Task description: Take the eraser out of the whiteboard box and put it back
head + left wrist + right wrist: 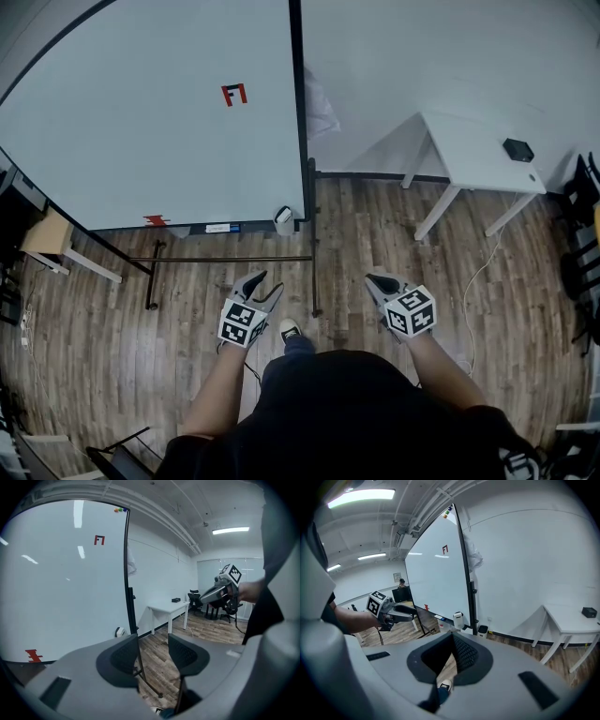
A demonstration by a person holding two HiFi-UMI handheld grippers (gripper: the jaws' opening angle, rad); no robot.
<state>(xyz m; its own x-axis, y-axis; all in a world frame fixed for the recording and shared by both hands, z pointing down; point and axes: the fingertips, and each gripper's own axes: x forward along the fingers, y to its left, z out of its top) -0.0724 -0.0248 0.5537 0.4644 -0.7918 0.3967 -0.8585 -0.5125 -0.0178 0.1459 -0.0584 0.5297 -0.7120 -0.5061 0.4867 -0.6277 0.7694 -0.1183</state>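
Whiteboard box (283, 219) sits at the lower right corner of the whiteboard (141, 122), just beside the black frame post (298, 112). I cannot make out the eraser; the box shows too small from here. I hold both tools low over the plank floor (375, 234), well apart from the board. The left gripper (264, 281) stands wide, floor showing through the gap and nothing between its pads. The right gripper (377, 278) has its tips pinched together on nothing. A white table (478, 150) stands against the wall to the right of the board.
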